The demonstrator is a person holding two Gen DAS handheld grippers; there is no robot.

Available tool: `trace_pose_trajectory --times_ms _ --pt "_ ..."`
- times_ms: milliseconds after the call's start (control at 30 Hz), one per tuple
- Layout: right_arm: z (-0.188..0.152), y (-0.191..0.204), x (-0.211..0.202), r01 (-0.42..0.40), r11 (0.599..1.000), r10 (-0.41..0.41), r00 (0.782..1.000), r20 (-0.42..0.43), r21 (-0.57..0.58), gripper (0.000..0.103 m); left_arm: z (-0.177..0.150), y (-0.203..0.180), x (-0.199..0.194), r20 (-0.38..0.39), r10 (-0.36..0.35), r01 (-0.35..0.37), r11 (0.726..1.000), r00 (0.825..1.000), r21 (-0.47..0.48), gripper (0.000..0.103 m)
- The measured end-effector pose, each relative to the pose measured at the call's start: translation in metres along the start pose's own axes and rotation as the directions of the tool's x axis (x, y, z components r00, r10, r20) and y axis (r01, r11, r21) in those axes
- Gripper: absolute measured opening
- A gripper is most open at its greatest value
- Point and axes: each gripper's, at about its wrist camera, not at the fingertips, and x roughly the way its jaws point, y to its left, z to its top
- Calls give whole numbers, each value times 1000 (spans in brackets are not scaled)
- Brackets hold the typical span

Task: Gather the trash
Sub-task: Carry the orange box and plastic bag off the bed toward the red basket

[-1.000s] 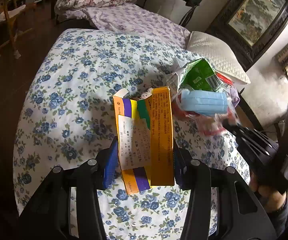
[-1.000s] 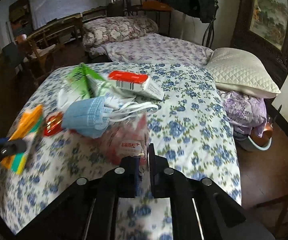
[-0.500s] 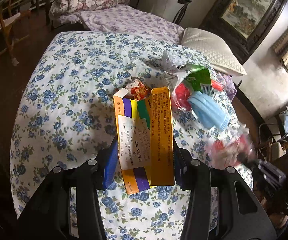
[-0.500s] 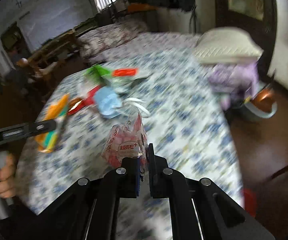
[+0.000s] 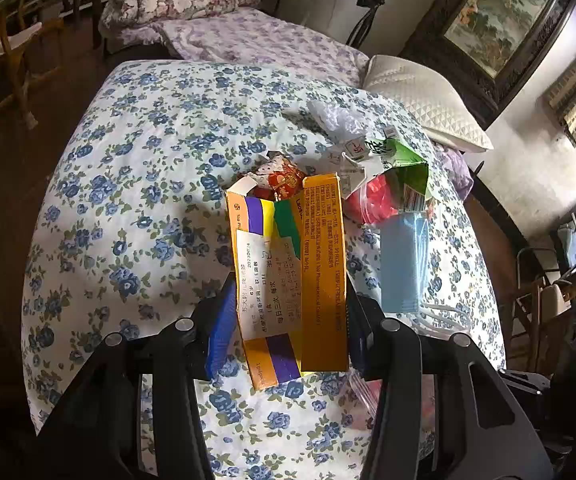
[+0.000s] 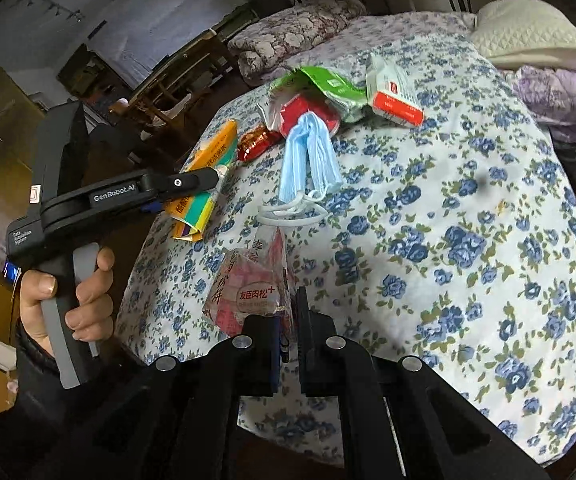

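The right claw (image 6: 288,344) is closed, its jaws pinching the edge of a clear snack wrapper (image 6: 249,290) with pink print, held above the near edge of the floral bedspread (image 6: 468,220). To the left, a hand (image 6: 69,300) grips the handle of the left claw (image 6: 203,184), which clamps a yellow medicine box (image 6: 203,176). Farther back on the bed lie a blue face mask (image 6: 310,160), a red foil wrapper (image 6: 256,142), a green carton (image 6: 324,86) and a red-and-white box (image 6: 394,94). A white pillow (image 6: 528,34) sits at the far right.
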Motion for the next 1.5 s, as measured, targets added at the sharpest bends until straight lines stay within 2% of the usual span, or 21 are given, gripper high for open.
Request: trace_pose_trajectory --times_ms 67,133,233,267,333,433,567,633,700,833,1000,1133,1267,1500 --pt "2 -1 -11 39 999 -38 998 44 -11 7 0 -2 0 1 2 -2 1000 1000 7 48" --pt "3 0 -18 142 990 -140 988 70 -25 7 0 -3 0 0 2 -2 1000 1000 10 48" --pt "-1 -4 -19 301 952 -301 953 -4 -50 7 0 -4 1 -4 5 -5 1000 1000 11 48" --pt "-2 -7 -19 307 951 -308 951 -29 -49 7 0 -5 1 -6 4 -4 1000 1000 11 48" --pt "-8 -8 -22 249 967 -253 964 -76 -58 7 -1 -6 2 -9 2 -2 1000 1000 12 48" --pt "-19 -4 -25 215 972 -226 966 -129 -90 7 -1 -8 1 -7 0 0 1000 1000 21 48" --pt "-32 4 -28 160 982 -175 972 -160 -98 7 -2 -10 1 -6 -5 5 1000 1000 19 48" --pt "-33 6 -35 175 980 -187 973 -133 -99 7 -2 -11 1 -4 -6 6 1000 1000 22 48" --pt "-29 4 -43 234 967 -242 967 -79 -97 7 -2 -12 0 -4 -9 9 1000 1000 27 48" --pt "-18 -12 -56 373 927 -372 928 27 -42 7 -4 -17 -2 -2 -19 19 999 1000 47 48" --pt "-15 -19 -62 448 894 -444 892 86 -24 7 -9 -38 -16 21 -48 45 993 999 107 48" --pt "-17 -20 -67 521 853 -513 848 132 -31 7 -19 -61 -24 9 -93 91 986 996 143 48" --pt "-23 -26 -88 546 838 -536 827 171 -9 7 -35 -89 -26 -17 -119 120 974 993 190 48" --pt "-40 -50 -137 535 842 -536 812 231 71 7 -67 -144 -18 -80 -130 149 941 988 303 48"
